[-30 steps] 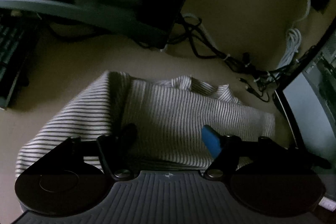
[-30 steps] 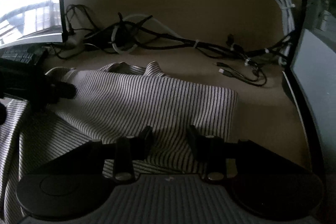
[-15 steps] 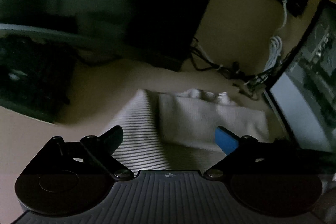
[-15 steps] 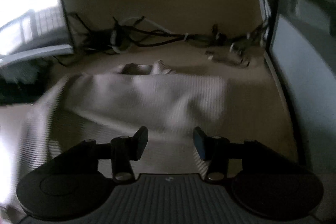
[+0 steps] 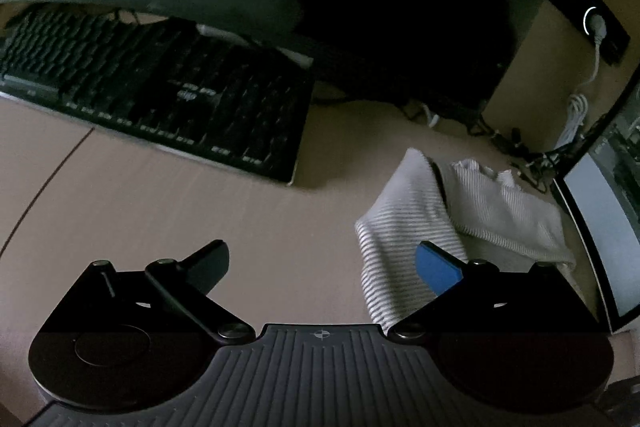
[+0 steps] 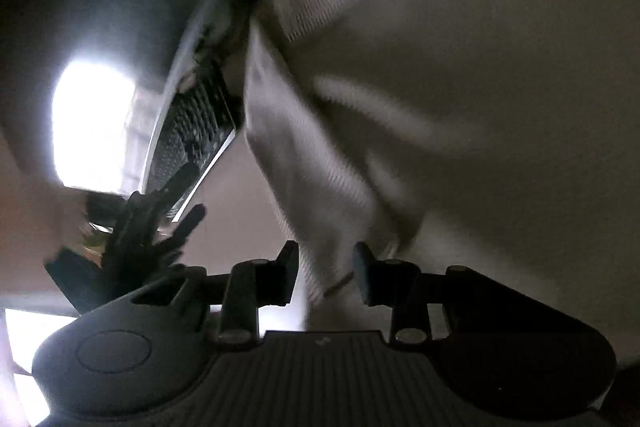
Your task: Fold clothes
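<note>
Although the striped garment [image 5: 460, 219] already lies partly doubled over on the tan desk [image 5: 168, 211], with one panel laid across another near the collar, the folding looks only midway by this evidence. In the left wrist view the garment sits to the right of the dark keyboard [image 5: 160, 99] and just short of a monitor [image 5: 600, 227] at the frame's right edge, with a tangle of cables [image 5: 500, 139] behind it. The left gripper [image 5: 320, 267] is spread wide, its jaws opening, and holds nothing; only bare desk shows between them, the blue-padded finger overlapping the cloth's near edge in the picture. The right gripper [image 6: 326, 273] is rolled over, and its jaws are closing with a hem of the cloth [image 6: 440, 87] between them; blur hides whether the pads press it yet. Judging from the loose lower portion, at least another fold and some smoothing remain.
</note>
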